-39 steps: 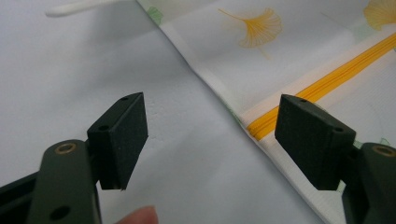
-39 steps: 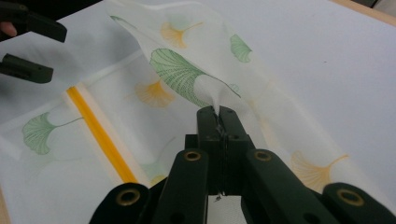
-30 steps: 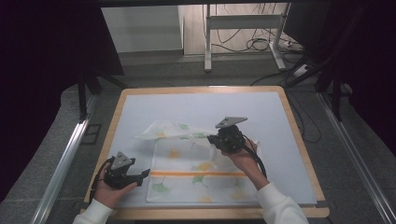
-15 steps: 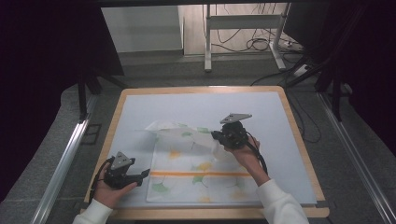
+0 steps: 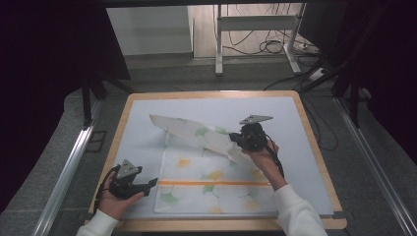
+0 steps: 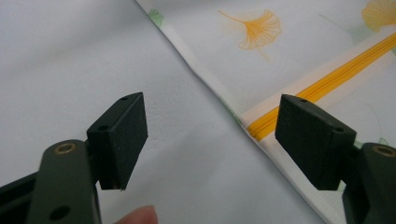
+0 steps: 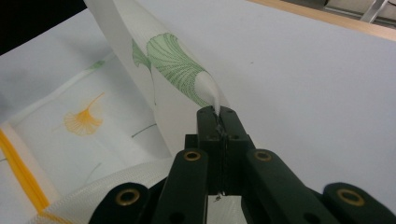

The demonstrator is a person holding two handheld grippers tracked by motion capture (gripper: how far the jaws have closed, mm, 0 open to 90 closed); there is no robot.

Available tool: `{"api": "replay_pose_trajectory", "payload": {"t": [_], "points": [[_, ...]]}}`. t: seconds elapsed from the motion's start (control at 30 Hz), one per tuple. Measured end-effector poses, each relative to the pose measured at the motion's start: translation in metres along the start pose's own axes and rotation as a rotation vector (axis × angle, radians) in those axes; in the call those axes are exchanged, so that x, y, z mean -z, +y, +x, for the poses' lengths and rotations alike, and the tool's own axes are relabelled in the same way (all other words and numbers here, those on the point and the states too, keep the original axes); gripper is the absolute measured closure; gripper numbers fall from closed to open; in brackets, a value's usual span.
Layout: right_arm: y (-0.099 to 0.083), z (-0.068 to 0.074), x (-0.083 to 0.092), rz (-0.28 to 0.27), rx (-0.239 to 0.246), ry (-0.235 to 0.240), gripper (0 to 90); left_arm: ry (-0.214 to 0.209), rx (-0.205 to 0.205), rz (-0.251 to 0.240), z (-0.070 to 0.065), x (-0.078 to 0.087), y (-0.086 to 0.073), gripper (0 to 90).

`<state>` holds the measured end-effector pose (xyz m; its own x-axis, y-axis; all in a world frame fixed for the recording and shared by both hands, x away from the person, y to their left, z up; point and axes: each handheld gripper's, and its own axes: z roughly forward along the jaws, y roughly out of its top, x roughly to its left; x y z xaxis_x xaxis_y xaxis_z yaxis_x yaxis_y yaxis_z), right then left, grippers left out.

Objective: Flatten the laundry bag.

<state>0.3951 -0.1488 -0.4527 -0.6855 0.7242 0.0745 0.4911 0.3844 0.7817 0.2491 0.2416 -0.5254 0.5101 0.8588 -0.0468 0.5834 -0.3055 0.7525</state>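
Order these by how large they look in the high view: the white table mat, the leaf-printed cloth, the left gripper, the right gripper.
1. White table mat
2. Leaf-printed white cloth with an orange stripe
3. Left gripper and right gripper: they look alike, so no ranking.

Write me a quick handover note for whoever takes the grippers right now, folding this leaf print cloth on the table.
Right gripper: shut on the cloth's far right corner, lifted and carried over the cloth toward its middle.
Left gripper: open, holding nothing, low over the table beside the cloth's left edge near the orange stripe.
Done: the far edge is peeled up into a raised flap; the near part lies flat.
Left: probably bring the corner down to finish the fold, release, then smooth it. The left gripper could pin the edge if the cloth slides.
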Motion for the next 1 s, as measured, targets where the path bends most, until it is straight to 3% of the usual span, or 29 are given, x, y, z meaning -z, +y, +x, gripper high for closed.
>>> {"api": "replay_pose_trajectory", "payload": {"t": [0.43,0.73,1.0], "points": [[0.000,-0.025,-0.002,-0.013,-0.033,-0.024,88.7,0.004,-0.001,0.005,-0.001,-0.001,0.000,25.2],[-0.001,-0.056,-0.015,-0.008,-0.101,-0.047,88.5,0.005,0.004,0.004,0.000,-0.001,0.000,25.2],[-0.005,-0.069,-0.019,-0.016,-0.128,-0.060,86.2,0.001,0.004,0.005,0.000,-0.001,0.000,25.1]]}}
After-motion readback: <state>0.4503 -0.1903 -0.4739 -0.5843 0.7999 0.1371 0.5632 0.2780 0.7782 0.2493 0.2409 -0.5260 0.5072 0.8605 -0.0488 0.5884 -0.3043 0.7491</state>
